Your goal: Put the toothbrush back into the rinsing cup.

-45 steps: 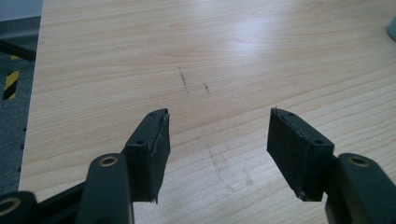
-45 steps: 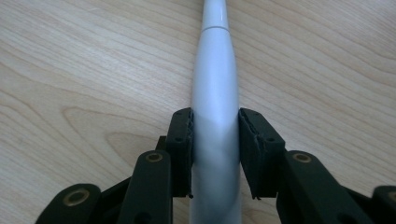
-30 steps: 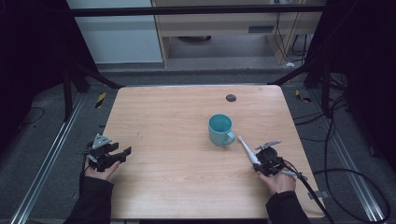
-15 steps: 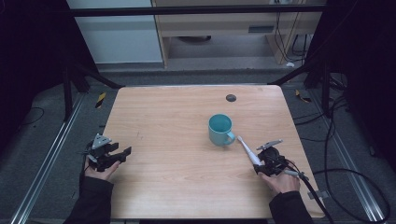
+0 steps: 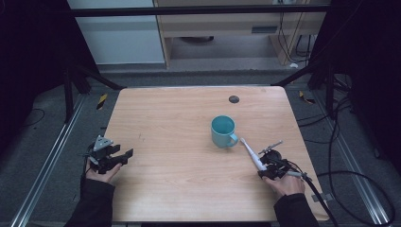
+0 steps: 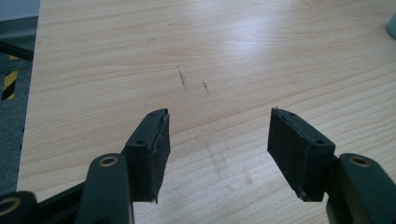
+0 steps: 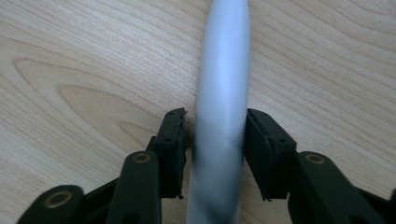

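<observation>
High view had the right tool (image 5: 263, 168) clamped on the white plastic toothbrush (image 5: 251, 153), barely moved beside the teal ceramic mug (image 5: 223, 131) on the wooden desk (image 5: 165, 123), left tool (image 5: 124, 155) wide, idle.

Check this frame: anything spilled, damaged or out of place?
Nothing stands out. The teal mug stands upright on the table, no spill around it. The right gripper is shut on a white toothbrush, head toward the mug. The left gripper is open over bare wood with faint scuffs.
</observation>
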Demonstrator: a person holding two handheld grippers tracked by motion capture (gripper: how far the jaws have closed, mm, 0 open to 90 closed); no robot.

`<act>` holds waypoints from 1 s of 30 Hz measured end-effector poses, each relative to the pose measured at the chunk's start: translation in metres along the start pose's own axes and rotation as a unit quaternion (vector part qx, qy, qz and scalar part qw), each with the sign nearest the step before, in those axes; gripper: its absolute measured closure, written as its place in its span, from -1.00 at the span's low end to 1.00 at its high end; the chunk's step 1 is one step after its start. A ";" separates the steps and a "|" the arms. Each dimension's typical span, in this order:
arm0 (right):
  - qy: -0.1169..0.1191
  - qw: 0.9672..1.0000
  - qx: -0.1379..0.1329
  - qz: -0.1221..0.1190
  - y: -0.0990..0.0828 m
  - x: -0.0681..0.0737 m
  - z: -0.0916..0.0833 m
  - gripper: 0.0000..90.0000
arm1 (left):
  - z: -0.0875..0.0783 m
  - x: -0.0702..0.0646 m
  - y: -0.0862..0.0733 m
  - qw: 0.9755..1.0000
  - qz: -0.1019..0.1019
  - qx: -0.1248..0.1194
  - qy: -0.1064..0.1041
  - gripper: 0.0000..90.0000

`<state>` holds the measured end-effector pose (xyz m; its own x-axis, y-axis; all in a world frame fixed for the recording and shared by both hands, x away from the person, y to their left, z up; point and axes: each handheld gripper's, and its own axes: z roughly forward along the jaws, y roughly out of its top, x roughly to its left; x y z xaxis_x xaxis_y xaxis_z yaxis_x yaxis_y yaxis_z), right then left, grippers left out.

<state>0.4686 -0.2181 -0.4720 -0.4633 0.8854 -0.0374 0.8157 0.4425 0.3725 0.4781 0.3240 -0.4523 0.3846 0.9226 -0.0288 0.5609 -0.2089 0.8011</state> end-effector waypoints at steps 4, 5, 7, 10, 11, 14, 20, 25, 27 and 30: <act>0.011 1.000 0.002 0.010 0.000 -0.002 0.000 0.46 | 0.000 0.000 0.000 1.000 0.000 0.000 0.000 -0.14; 0.012 1.000 0.003 0.012 0.001 -0.002 0.000 0.46 | 0.000 0.000 0.000 1.000 0.000 0.000 0.000 -0.14; 0.013 1.000 0.004 0.017 0.001 -0.003 0.000 0.46 | 0.000 0.000 0.000 1.000 0.000 0.000 0.000 -0.14; 0.015 1.000 0.004 0.021 0.001 -0.004 0.000 0.47 | 0.000 0.000 0.000 1.000 0.000 0.000 0.000 -0.14; 0.016 1.000 0.004 0.025 0.001 -0.004 0.000 0.47 | 0.000 0.000 0.000 1.000 0.000 0.000 0.000 -0.14; 0.022 0.999 0.001 0.034 0.001 -0.006 -0.001 0.47 | 0.000 0.000 0.000 1.000 0.000 -0.001 -0.001 -0.14; 0.019 0.998 -0.024 0.051 0.001 -0.009 -0.010 0.47 | 0.000 0.001 0.000 1.000 -0.002 -0.003 0.000 -0.14; 0.011 0.997 -0.039 0.069 0.000 -0.013 -0.015 0.47 | 0.001 0.000 0.000 1.000 -0.001 0.000 0.000 -0.14; 0.007 0.996 -0.047 0.072 0.000 -0.013 -0.017 0.47 | 0.001 0.000 0.000 1.000 -0.002 0.000 -0.001 -0.14; 0.004 0.995 -0.069 0.076 0.000 -0.014 -0.021 0.47 | 0.001 -0.001 0.001 1.000 -0.002 0.000 -0.001 -0.14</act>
<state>0.4680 -0.2338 -0.4517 -0.3406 0.9395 0.0356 0.8220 0.2792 0.4963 0.4792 0.3230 -0.4525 0.3844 0.9226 -0.0335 0.5620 -0.2050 0.8013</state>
